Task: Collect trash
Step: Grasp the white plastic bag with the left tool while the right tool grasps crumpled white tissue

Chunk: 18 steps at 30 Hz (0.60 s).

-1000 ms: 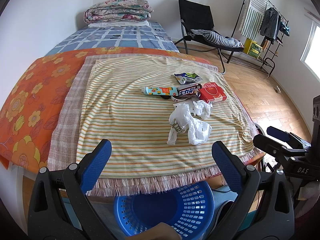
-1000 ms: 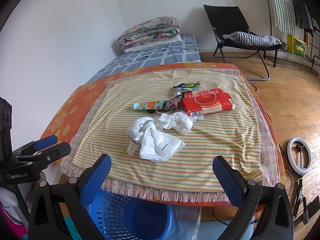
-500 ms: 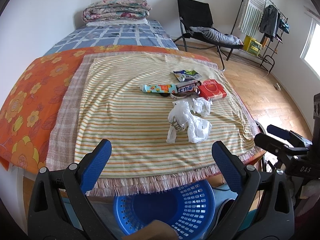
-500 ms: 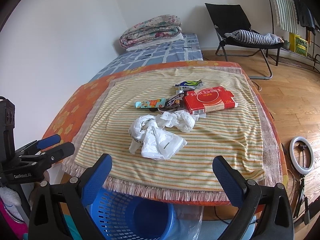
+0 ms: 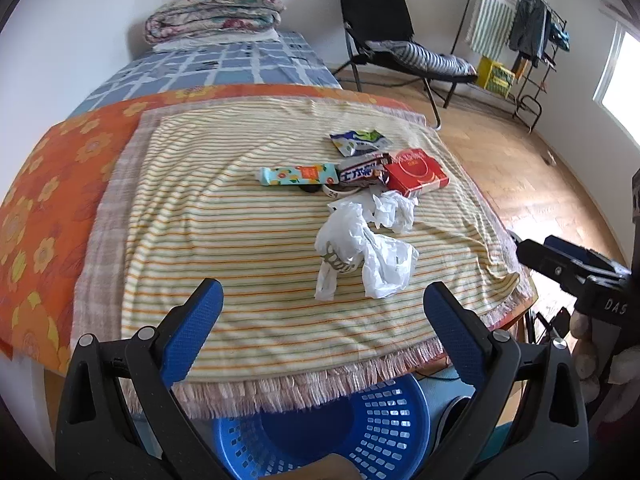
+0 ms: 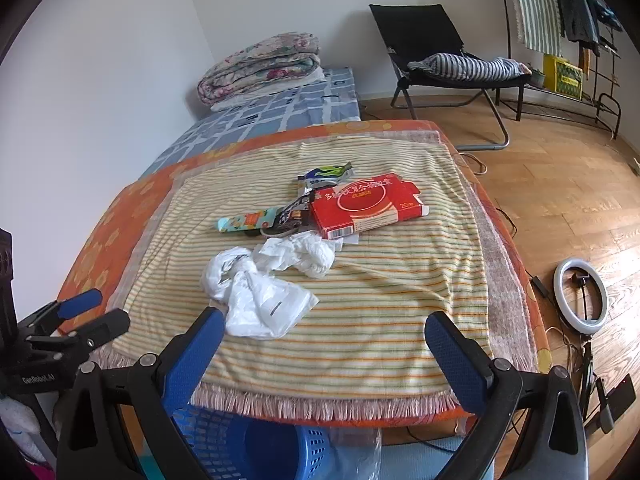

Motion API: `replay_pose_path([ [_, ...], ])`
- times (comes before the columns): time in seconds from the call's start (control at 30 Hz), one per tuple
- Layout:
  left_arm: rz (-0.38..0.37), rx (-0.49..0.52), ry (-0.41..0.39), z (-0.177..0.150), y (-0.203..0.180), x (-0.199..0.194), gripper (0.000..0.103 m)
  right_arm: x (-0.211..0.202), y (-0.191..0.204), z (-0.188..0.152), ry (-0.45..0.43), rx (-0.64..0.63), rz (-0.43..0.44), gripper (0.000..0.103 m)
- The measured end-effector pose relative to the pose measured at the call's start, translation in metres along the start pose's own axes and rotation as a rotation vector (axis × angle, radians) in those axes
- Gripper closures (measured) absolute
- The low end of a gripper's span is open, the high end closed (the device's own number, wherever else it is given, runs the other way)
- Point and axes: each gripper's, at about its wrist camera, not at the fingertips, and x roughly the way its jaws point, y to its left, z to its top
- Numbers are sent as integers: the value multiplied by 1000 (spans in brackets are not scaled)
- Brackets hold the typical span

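Note:
Trash lies in a cluster on the striped blanket [image 5: 224, 220]: a crumpled white plastic bag [image 5: 364, 252] [image 6: 260, 296], a crumpled white tissue [image 5: 394, 210] [image 6: 304, 254], a red box [image 5: 416, 172] [image 6: 366, 204], a teal tube [image 5: 298, 174] [image 6: 248, 220], a dark snack wrapper [image 5: 362, 170] [image 6: 294, 212] and a blue-green wrapper [image 5: 358, 140] [image 6: 326, 172]. My left gripper [image 5: 322, 316] is open, hovering before the bed's near edge. My right gripper [image 6: 324, 344] is open too, just short of the plastic bag. A blue basket [image 5: 332, 428] [image 6: 256, 444] sits on the floor below both.
A folded quilt [image 5: 214, 12] lies at the bed's far end. A black chair [image 6: 436, 60] with a striped cushion and a clothes rack [image 5: 516, 40] stand on the wooden floor. A ring light [image 6: 582, 296] and cables lie on the floor right of the bed.
Both grippers have drifted slightly forward and up toward the bed; the trash pile sits a little lower in both views. Nothing was taken hold of.

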Motion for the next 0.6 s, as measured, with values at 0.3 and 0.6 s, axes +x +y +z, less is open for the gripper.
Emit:
replay_pose_path([
  [0.3, -34, -15, 63, 12, -2, 33, 7, 21, -9, 20, 15, 7, -2, 1],
  [0.6, -63, -45, 147, 25, -4, 77, 21, 61, -12, 44, 77, 3, 23, 5],
])
